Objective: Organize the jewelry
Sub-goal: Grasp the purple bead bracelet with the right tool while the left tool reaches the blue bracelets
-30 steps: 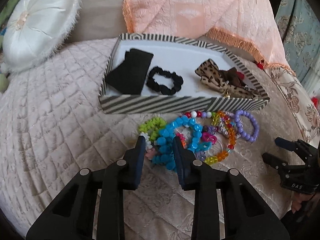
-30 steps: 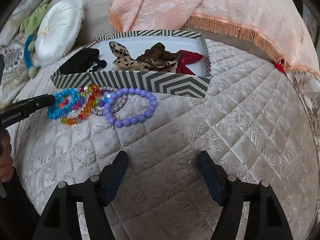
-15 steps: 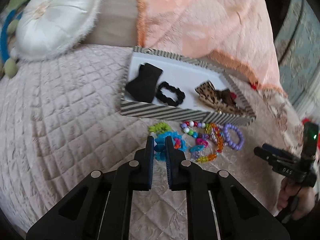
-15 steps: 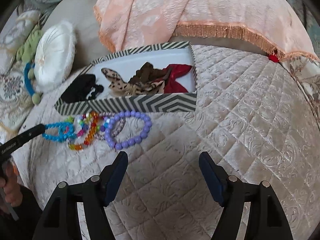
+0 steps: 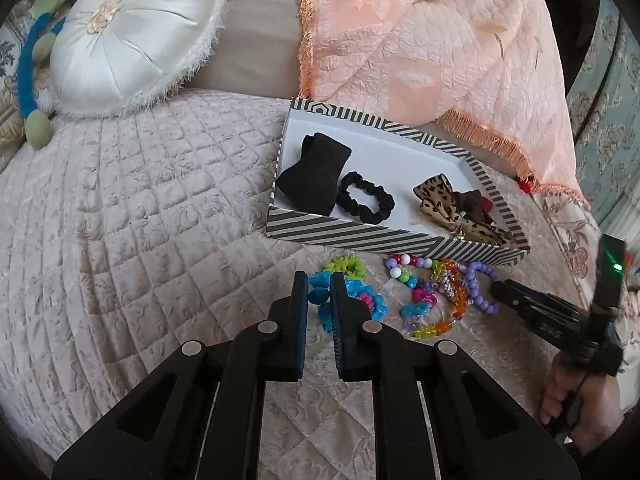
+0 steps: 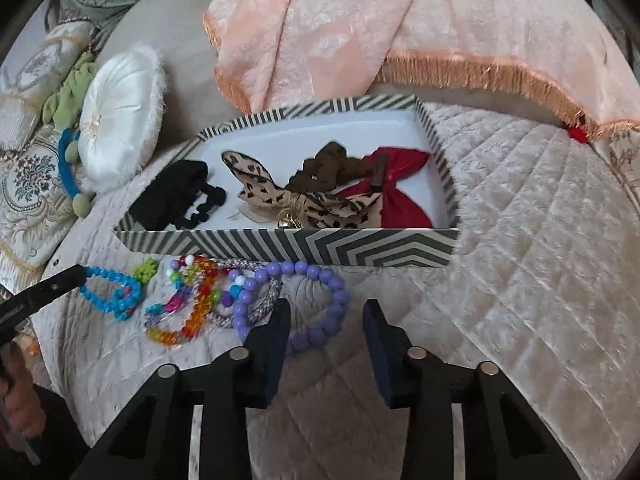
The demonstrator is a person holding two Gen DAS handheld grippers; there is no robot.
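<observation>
A striped box (image 5: 384,236) (image 6: 288,246) on the quilted bed holds black hair ties (image 5: 366,200), a leopard bow (image 6: 296,200) and a red bow (image 6: 400,184). Several bead bracelets lie in front of it. My left gripper (image 5: 319,290) is shut on the blue bead bracelet (image 5: 318,294) (image 6: 114,292), held a little above the quilt. My right gripper (image 6: 326,316) is open and reaches over the purple bead bracelet (image 6: 316,304) (image 5: 480,284), one finger inside its loop. An orange and multicolour bracelet (image 6: 188,320) and a green one (image 5: 344,266) lie between them.
A white round cushion (image 5: 132,32) sits at the back left. A peach fringed throw (image 5: 432,40) hangs behind the box. The quilt (image 5: 140,216) spreads wide to the left and to the right (image 6: 540,240) of the box.
My left gripper closed on the blue bracelet and pulled it up and left from the pile. My right gripper moved forward to the purple bracelet, still open.
</observation>
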